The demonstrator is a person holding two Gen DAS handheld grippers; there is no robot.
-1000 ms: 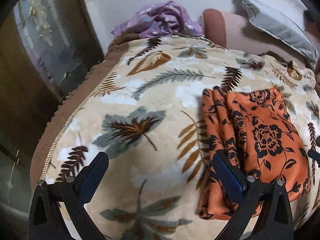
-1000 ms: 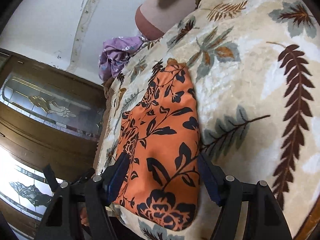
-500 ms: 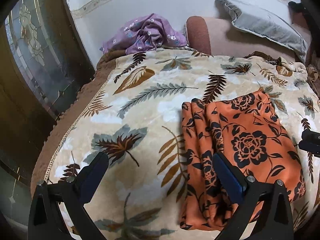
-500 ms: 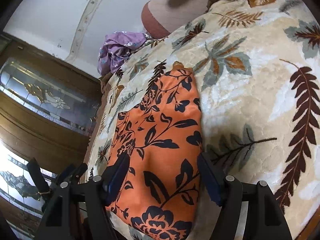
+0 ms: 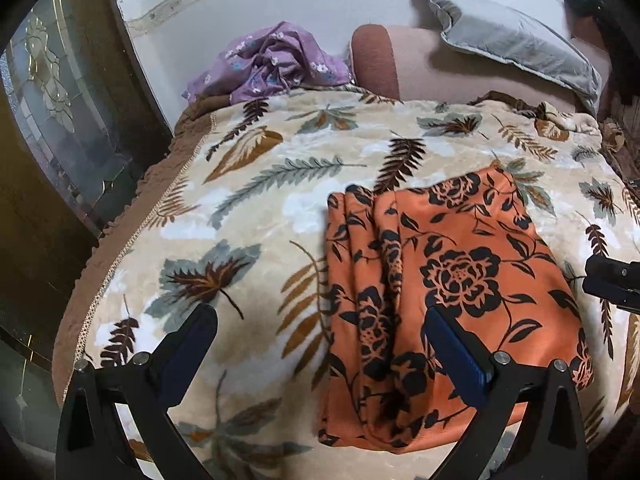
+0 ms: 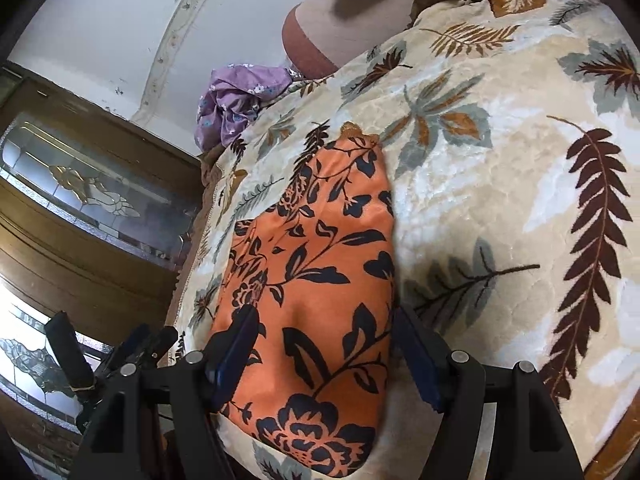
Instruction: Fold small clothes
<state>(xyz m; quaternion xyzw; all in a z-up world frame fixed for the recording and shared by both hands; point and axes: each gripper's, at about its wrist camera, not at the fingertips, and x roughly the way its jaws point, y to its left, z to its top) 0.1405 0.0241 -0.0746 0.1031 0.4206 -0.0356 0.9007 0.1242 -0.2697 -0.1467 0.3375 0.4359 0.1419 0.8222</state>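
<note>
Lying folded on leaf-print blanket (image 5: 280, 168), orange floral garment (image 5: 448, 280); both jaws wide, empty.

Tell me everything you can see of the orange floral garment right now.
The orange floral garment lies folded into a rough rectangle on the leaf-print blanket, near its front edge. Smooth, thin-looking fabric with black flowers and vines; its left side bunches into lengthwise pleats, the rest lies flat. Both hand-held grippers hover open above it; contact with the cloth cannot be told.
</note>
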